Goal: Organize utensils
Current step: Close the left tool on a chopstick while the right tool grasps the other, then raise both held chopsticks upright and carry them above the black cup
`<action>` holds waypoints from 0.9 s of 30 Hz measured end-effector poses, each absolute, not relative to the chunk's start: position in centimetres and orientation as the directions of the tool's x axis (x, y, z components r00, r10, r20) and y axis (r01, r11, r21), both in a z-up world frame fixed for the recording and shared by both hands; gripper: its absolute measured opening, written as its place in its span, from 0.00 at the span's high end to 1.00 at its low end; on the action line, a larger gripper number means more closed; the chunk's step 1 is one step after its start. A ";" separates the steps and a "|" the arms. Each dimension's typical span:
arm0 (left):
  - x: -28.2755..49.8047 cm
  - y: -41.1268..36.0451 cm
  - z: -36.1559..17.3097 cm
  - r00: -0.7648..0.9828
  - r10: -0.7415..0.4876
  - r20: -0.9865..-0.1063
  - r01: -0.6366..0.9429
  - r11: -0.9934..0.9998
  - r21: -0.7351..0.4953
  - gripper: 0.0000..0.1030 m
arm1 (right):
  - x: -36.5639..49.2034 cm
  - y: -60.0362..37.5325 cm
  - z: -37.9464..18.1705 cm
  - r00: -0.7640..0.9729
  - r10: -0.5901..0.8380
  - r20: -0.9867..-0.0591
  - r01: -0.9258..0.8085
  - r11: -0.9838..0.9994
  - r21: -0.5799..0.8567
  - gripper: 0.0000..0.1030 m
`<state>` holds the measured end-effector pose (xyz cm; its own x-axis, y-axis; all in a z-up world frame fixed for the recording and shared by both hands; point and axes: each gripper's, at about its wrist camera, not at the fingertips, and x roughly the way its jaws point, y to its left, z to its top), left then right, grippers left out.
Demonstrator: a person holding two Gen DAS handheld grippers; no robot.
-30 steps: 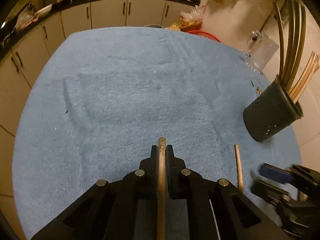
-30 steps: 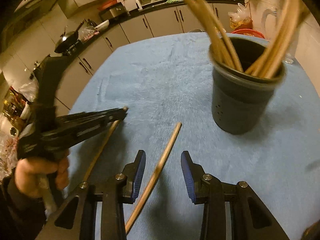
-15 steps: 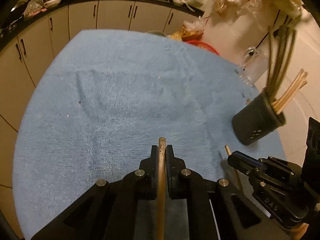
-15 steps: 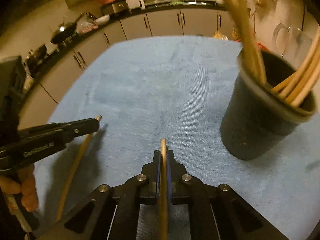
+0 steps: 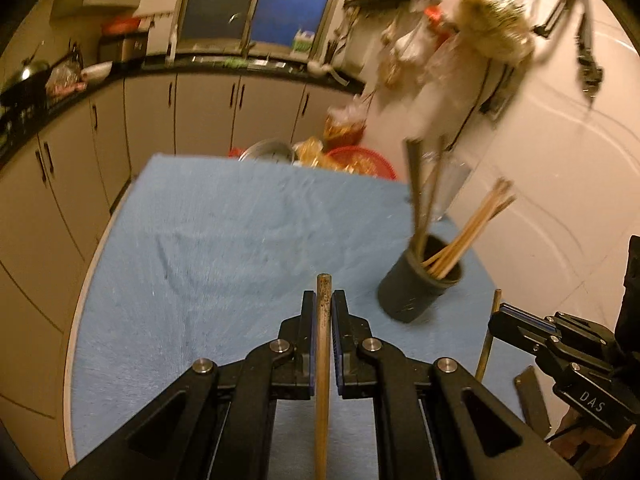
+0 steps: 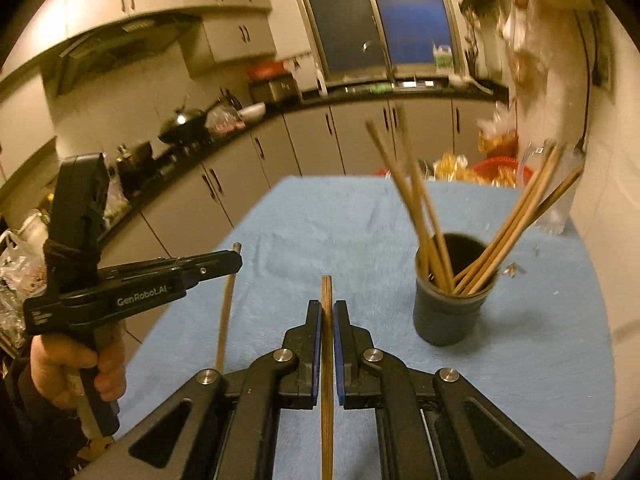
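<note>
My left gripper [image 5: 323,304] is shut on a wooden chopstick [image 5: 322,360] that runs back between its jaws, held above the blue cloth. My right gripper [image 6: 327,312] is shut on a second chopstick [image 6: 327,380] in the same way. A dark holder cup [image 5: 418,288] with several chopsticks stands upright on the cloth, ahead and right of both grippers; it also shows in the right wrist view [image 6: 448,308]. The right gripper shows at the right edge of the left wrist view [image 5: 498,318], and the left gripper at the left of the right wrist view [image 6: 236,260].
The table [image 5: 224,220] is covered by a blue cloth. A clear glass jug [image 6: 558,196] stands behind the cup. Red baskets and bags [image 5: 352,156] sit beyond the far edge. Kitchen cabinets and a counter run along the left and back.
Both grippers have lifted and tilted up, each carrying its chopstick off the cloth. One second ago the right gripper was open around its chopstick; it then shut on it.
</note>
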<state>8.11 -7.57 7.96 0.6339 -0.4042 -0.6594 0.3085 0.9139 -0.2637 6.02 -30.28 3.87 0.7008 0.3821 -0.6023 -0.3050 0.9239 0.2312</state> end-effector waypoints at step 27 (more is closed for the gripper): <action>5.4 -13.7 13.9 0.780 -0.334 -0.529 0.357 0.932 -0.062 0.93 | 0.9 -34.2 11.3 0.807 0.340 -0.484 -0.290 0.941 0.177 0.94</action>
